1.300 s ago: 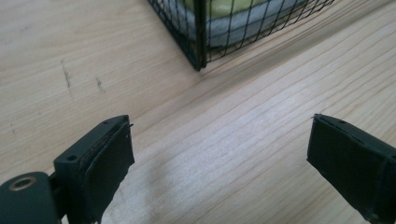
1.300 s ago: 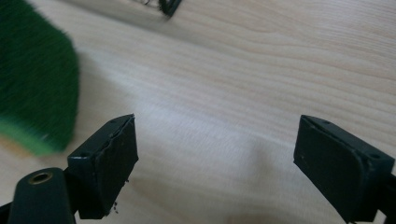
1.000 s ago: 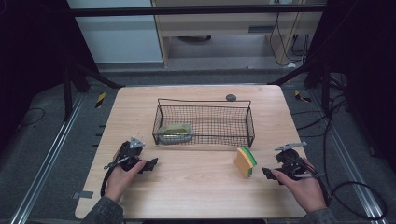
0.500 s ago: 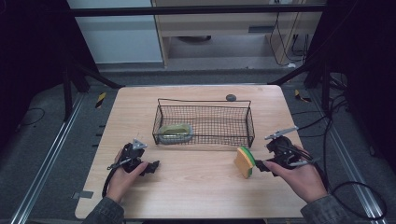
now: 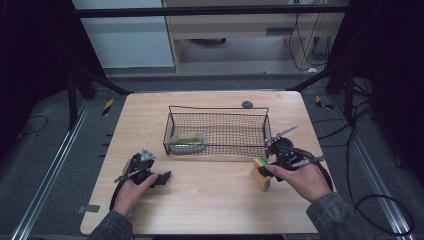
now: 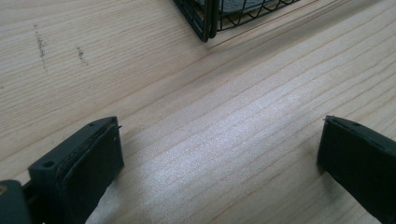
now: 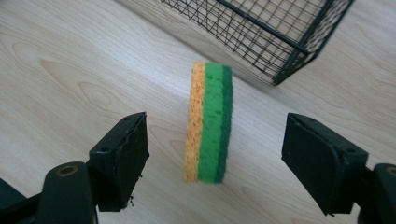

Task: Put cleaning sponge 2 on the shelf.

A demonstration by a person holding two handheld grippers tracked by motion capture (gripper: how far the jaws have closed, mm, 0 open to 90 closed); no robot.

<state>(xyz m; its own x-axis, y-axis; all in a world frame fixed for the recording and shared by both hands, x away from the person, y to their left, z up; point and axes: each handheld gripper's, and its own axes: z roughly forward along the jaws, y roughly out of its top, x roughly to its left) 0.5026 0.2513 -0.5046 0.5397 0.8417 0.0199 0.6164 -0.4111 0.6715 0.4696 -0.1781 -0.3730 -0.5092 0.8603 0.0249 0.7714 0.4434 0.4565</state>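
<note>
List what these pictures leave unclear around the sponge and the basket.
- Sponge: its far side faces away in the right gripper view.
- Wire basket: cut off by the top edge in both gripper views.
- Green thing in the basket: too small in the high view to name.

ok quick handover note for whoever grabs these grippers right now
Left gripper: open, nothing between the jaws, resting low over bare table near the basket's corner.
Right gripper: open, jaws have just been closing, lined up on either side of the sponge without touching it.
Sponge stands on edge on the table, just outside the wire basket, near its right end.
A greenish item already lies in the basket.
Left to do, likely: grip the sponge, lift it into the basket.
</note>
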